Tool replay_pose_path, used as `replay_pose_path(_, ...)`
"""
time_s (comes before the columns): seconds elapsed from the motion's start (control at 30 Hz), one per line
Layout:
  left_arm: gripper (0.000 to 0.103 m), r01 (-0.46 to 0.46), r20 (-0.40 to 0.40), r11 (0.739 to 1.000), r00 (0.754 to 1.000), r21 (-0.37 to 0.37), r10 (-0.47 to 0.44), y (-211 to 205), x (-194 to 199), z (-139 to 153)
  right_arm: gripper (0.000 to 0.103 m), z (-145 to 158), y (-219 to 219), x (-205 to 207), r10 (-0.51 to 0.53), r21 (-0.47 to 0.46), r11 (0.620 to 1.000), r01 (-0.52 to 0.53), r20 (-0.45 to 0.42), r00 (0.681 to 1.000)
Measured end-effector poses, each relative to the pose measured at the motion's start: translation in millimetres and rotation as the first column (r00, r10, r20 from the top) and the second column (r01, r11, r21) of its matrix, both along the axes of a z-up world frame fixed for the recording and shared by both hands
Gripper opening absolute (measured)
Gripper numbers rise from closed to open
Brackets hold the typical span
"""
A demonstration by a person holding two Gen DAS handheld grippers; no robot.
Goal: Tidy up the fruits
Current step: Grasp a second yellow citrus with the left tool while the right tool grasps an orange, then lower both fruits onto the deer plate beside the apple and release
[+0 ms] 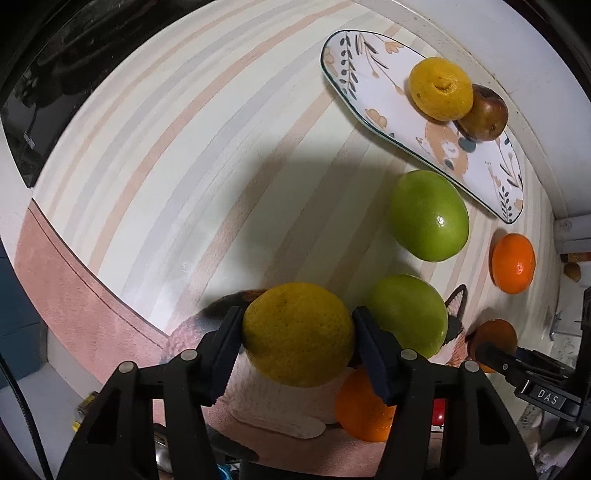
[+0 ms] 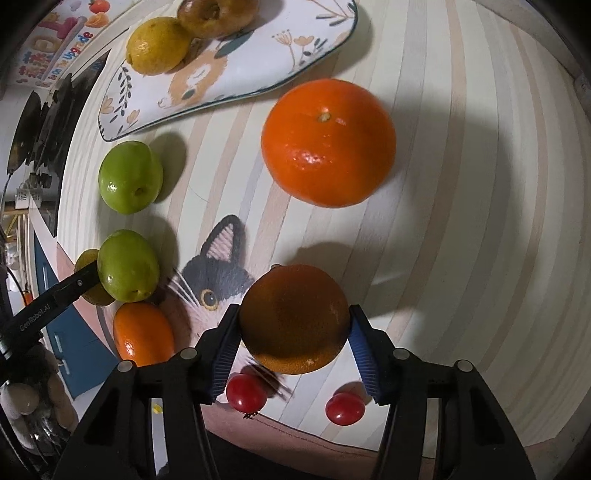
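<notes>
We've got the left hand-held gripper [image 1: 297,334] closed w/ both pads pressing the sides of a yellow citrus [image 1: 298,334], held up off the tabletop [image 1: 166,177]. Right hand-held gripper [image 2: 294,318] likewise closed on a dark orange [image 2: 294,318], jaws at its widest part; whether it's lifted or resting on the mat we can't tell for sure.

Handling, as we judge it: both fruits are round, firm, medium weight, w/ pebbly rind that gives OK friction on the ribbed pads. They can roll or pivot if gripped off-centre, so hold across the equator, as now. Squeeze moderate; too hard bruises. The green fruits [image 2: 130,177] [image 2: 128,264] look smooth and glossy, probably slicker, so they'd need a centred grip. The cherry tomatoes [image 2: 246,392] [image 2: 344,408] are small and soft, so light pinch only.

Containers: one oval plate [image 2: 229,79] w/ floral and cat print, at the far side of the tabletop. On it a yellow lemon-like fruit [image 2: 158,46] and a brownish fruit [image 2: 214,16], touching each other at one end; the rest of the plate is bare, so there's room for more.

Loose on the striped cat mat: a big bright orange [image 2: 328,142] just beside the plate, two green fruits, a small orange [image 2: 143,332], two tomatoes near the right gripper.
</notes>
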State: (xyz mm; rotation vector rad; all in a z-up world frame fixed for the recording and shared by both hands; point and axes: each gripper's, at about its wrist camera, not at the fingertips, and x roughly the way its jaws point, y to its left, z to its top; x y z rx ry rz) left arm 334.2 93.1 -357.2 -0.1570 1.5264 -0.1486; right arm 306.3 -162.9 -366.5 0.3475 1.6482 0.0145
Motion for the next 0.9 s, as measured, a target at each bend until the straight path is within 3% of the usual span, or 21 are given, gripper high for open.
replay_pose_path(0.1, 0.057, 0.008, 0.022, 1.0, 1.0, -0.006, -0.008, -3, -1, 13, 0.059, 9, 2, 0, -0.004, 0.007, 1.0, 0.004, 0.024, 1.0)
replay_pose_path(0.23, 0.057, 0.026, 0.1, 0.999, 0.995, -0.041, -0.022, -9, 11, 54, 0.058, 37, -1, 12, -0.032, 0.039, 0.999, 0.028, 0.09, 0.995)
replay_pose_path(0.37, 0.057, 0.063, 0.169, 0.996, 0.984, -0.069, -0.051, -24, 52, 91, 0.059, 65, -9, 49, -0.061, 0.046, 0.998, 0.053, 0.171, 0.983)
replay_pose_path(0.47, 0.057, 0.099, 0.205, 0.995, 0.975, -0.031, -0.091, -34, 86, 100, 0.059, 72, -15, 87, -0.072, 0.011, 0.997, 0.071, 0.213, 0.974)
replay_pose_path(0.67, 0.057, 0.137, 0.145, 0.99, 0.98, 0.027, -0.139, -45, 154, 69, 0.059, 57, -24, 154, -0.027, -0.077, 0.996, 0.044, 0.21, 0.977)
replay_pose_path(0.9, 0.057, 0.152, 0.057, 0.987, 0.986, 0.048, -0.154, -54, 204, 31, 0.059, 28, -22, 183, 0.053, -0.141, 0.99, -0.03, 0.161, 0.985)
